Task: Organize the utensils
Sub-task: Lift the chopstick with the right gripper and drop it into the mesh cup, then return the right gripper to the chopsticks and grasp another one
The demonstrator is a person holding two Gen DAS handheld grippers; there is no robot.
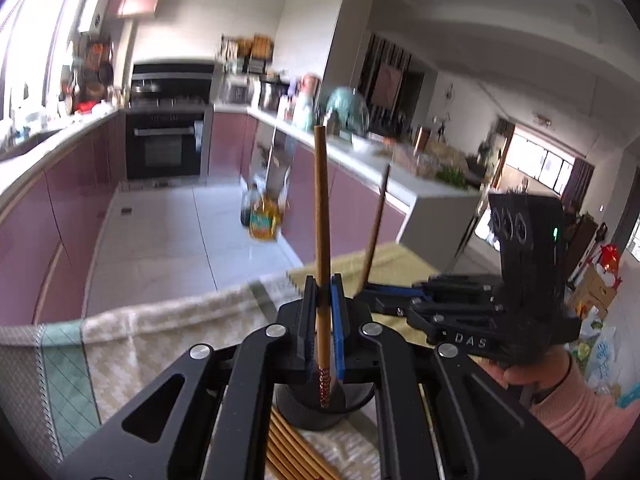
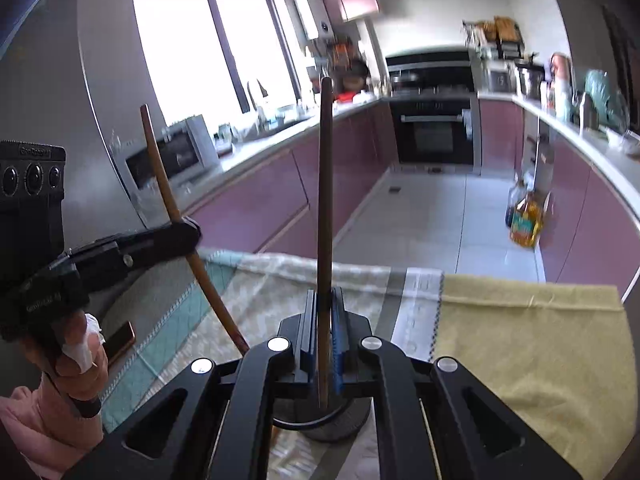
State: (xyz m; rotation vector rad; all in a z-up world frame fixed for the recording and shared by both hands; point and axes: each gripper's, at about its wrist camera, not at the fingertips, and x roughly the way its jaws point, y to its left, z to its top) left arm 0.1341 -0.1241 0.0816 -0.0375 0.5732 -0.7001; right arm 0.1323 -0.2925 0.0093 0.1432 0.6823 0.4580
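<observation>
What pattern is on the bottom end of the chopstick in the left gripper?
Red and white dots on the chopstick end, clearest in the left wrist view.

Left hand-held gripper (image 1: 323, 292) clamped shut, right hand-held gripper (image 2: 323, 304) clamped shut, both tilted downward

Ahead of the gripper, a patterned cloth (image 2: 280, 280) covered the counter, with a yellow cloth (image 2: 532, 328) to its right. Beyond lay a tiled floor (image 2: 432, 216) between mauve cabinets (image 2: 256, 196). A black oven (image 2: 434, 132) stood at the far end, and an oil bottle (image 2: 527, 220) sat on the floor, ahead and to the right. A window (image 2: 208, 52) was up to the left.
</observation>
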